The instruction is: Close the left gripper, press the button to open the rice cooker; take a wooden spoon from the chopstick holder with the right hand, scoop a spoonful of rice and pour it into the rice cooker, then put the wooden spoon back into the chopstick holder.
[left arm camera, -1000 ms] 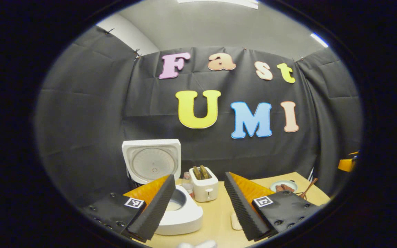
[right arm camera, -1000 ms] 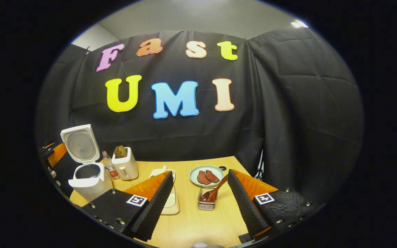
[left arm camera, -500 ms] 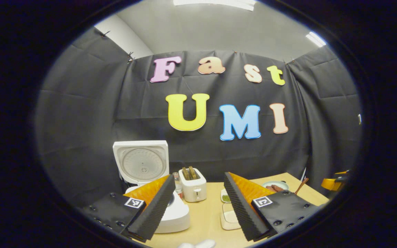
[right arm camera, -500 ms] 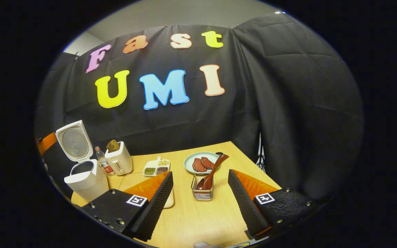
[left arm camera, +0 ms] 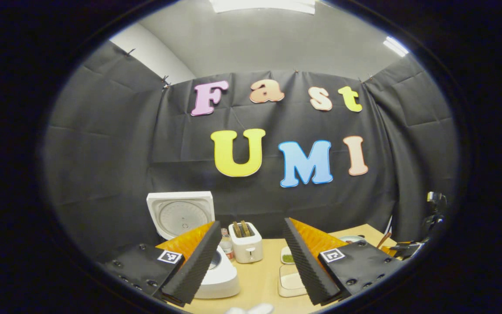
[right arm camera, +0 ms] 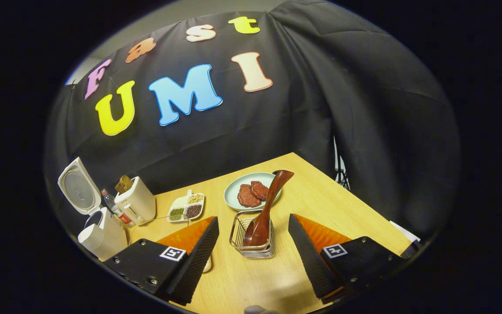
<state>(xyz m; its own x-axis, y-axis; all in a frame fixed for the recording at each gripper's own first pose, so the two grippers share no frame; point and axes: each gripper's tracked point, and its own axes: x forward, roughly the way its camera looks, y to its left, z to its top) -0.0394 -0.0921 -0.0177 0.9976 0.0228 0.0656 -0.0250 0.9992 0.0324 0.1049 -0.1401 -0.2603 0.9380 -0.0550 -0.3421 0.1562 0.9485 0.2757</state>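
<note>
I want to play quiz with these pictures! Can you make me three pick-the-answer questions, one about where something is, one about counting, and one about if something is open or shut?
1. Where is the wooden spoon?
A. Standing in the chopstick holder
B. Lying on the plate
C. Inside the rice cooker

2. How many pieces of meat lie on the green plate?
A. One
B. Two
C. Four

3. How is the rice cooker lid?
A. Shut
B. Taken off and on the table
C. Flipped up open

Answers:
1. A, its bowl sits down in the wire holder with the handle leaning up.
2. B, two reddish pieces lie side by side.
3. C, the lid stands up behind the pot, its inner face showing.
</note>
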